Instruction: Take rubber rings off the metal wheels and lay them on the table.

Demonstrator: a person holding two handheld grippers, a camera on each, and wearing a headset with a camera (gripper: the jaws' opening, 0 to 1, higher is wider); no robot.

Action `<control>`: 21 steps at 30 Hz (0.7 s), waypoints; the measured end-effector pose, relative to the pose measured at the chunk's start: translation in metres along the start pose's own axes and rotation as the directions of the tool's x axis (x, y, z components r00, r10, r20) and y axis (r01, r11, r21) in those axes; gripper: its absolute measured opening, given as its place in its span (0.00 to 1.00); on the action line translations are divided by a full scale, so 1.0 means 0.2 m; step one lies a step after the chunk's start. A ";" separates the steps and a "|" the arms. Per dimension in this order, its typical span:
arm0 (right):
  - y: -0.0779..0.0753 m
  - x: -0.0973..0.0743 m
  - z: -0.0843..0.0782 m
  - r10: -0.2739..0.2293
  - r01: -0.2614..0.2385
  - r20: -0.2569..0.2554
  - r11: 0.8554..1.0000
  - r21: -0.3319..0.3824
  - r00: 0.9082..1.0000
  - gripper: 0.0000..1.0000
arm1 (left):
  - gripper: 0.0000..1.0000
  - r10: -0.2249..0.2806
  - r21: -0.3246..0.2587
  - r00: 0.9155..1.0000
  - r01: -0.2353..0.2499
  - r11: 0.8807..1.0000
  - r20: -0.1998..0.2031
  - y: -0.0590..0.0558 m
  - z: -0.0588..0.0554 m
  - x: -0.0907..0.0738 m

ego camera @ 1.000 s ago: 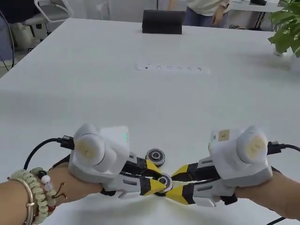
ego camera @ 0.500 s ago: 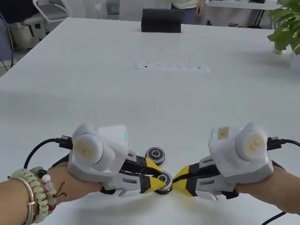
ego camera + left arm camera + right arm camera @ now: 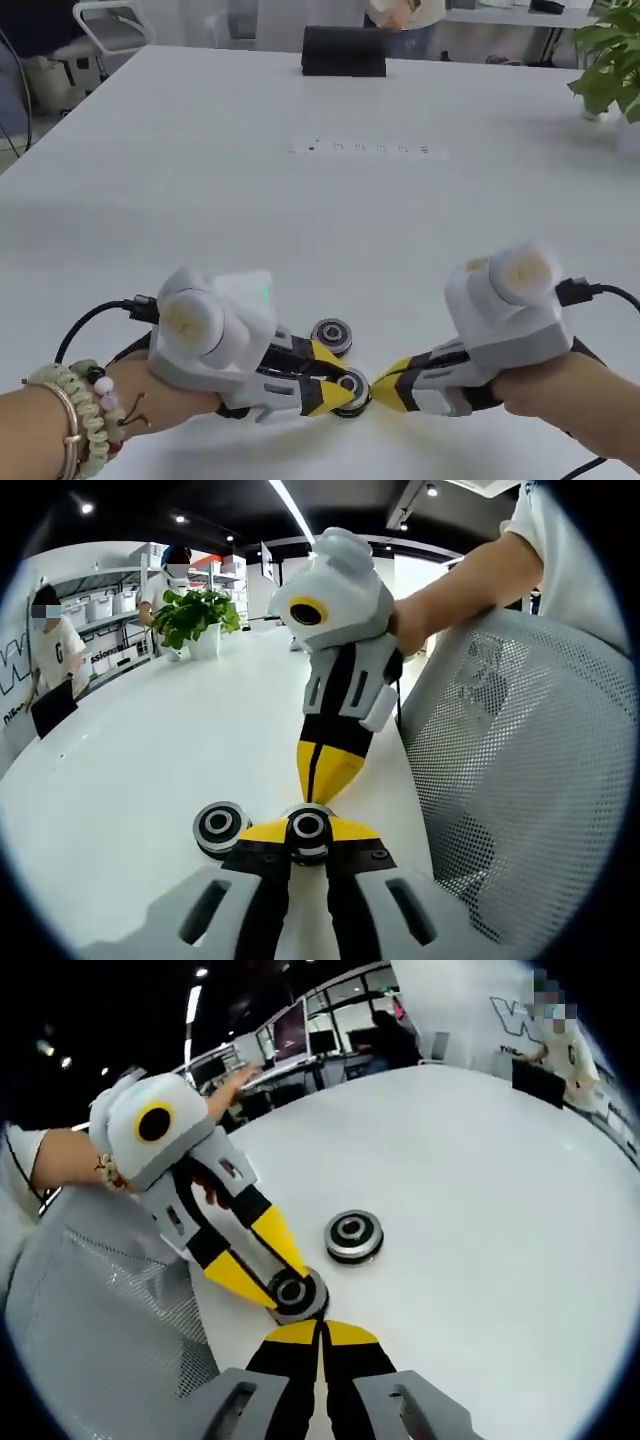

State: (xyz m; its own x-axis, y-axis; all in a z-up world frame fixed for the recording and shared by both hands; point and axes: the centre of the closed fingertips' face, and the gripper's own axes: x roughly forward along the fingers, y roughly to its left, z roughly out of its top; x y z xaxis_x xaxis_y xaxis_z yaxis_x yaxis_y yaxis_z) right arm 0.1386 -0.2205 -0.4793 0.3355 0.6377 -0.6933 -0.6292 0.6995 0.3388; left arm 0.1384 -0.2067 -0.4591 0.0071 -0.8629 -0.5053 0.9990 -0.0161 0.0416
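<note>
A small metal wheel with a black rubber ring (image 3: pixel 349 381) sits low over the white table (image 3: pixel 330 220), and my left gripper (image 3: pixel 343 390) is shut on it from the left. In the left gripper view that wheel (image 3: pixel 307 823) lies between the yellow jaw tips. My right gripper (image 3: pixel 381 388) comes in from the right, shut, with its tips against the wheel's rim. In the right gripper view the tips (image 3: pixel 320 1328) sit just below the wheel (image 3: pixel 296 1293). I cannot tell whether they pinch the ring. A second wheel (image 3: pixel 331 335) lies flat on the table just behind.
A black box (image 3: pixel 344 51) stands at the table's far edge, with a person behind it. A strip of small marks (image 3: pixel 365 148) lies mid-table. A potted plant (image 3: pixel 608 60) is at the far right. A mesh chair back (image 3: pixel 510 770) is close behind the grippers.
My right gripper's jaws, spread around the held wheel a second ago, have shut at its rim, and the gripper has tilted upward. The left gripper and both wheels have stayed put.
</note>
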 end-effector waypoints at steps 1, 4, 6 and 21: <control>0.00 -0.01 0.00 0.006 -0.006 0.006 1.000 0.025 1.000 0.00 | 0.07 0.001 0.000 1.000 -0.001 1.000 0.000 0.00 0.00 0.00; 0.00 -0.02 0.04 0.015 -0.018 0.036 0.996 0.087 0.999 0.00 | 0.07 0.003 0.002 1.000 -0.003 1.000 -0.002 0.00 0.00 0.00; 0.00 -0.02 0.04 0.021 -0.024 0.037 0.996 0.088 0.999 0.00 | 0.07 0.003 0.002 1.000 -0.003 1.000 -0.002 0.00 0.00 0.00; 0.01 -0.02 0.05 0.057 -0.077 0.086 0.964 0.254 0.995 0.00 | 0.07 0.009 -0.003 1.000 -0.009 1.000 0.003 0.01 0.00 0.00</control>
State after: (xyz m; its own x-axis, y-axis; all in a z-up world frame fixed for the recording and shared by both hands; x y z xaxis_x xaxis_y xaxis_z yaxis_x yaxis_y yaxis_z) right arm 0.1436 -0.2190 -0.4692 0.3581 0.7016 -0.6160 -0.4544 0.7073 0.5415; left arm 0.1398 -0.2064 -0.4587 0.0158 -0.8647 -0.5021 0.9990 -0.0072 0.0438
